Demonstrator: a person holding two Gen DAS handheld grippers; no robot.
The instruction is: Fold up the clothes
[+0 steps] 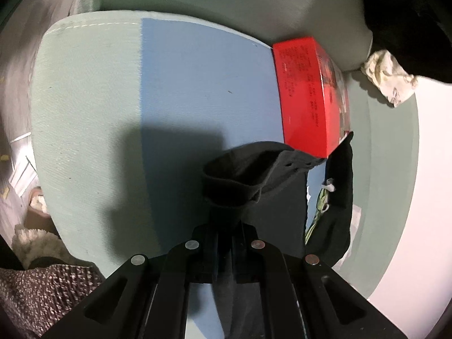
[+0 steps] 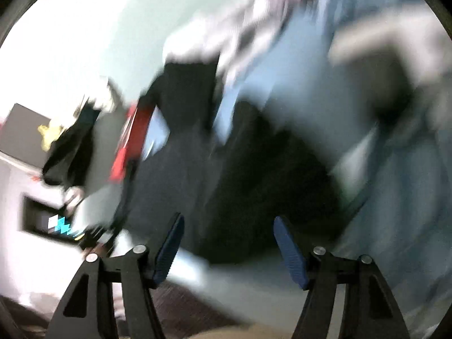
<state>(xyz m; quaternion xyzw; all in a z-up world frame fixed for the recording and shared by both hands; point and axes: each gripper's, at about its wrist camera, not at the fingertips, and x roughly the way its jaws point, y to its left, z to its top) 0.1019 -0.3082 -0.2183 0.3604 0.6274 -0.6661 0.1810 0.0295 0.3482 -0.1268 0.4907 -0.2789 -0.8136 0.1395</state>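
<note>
A: Left wrist view first. Any containers?

B: One bright red rectangular cardboard box (image 1: 308, 96), closed, lying on the pale green and blue fabric sofa cushion (image 1: 113, 99). Its contents cannot be seen. The print on its side is too small to read.

A: And the clothing?

B: A black soft fabric garment (image 1: 248, 175) hangs from the left gripper (image 1: 224, 237), lifted above the blue part of the cushion, just in front of the box's near corner. The fingers are pressed together, pinching a bunched fold of it. Its long axis runs from the fingers away toward the box, and another part drapes down at the right, half covering something green and white I cannot identify. A cream crumpled cloth (image 1: 389, 79) lies beyond, against the backrest.

A: Right wrist view?

B: Heavily blurred. The right gripper (image 2: 228, 243) has its blue ridged fingers (image 2: 169, 245) spread wide, with nothing between them. Beneath lies a dark cloth mass on light blue; whether it is the same garment I cannot tell. A red blurred shape at the left seems to be the box (image 2: 132, 141). The upper edge is only smeared pink, white and grey.
</note>
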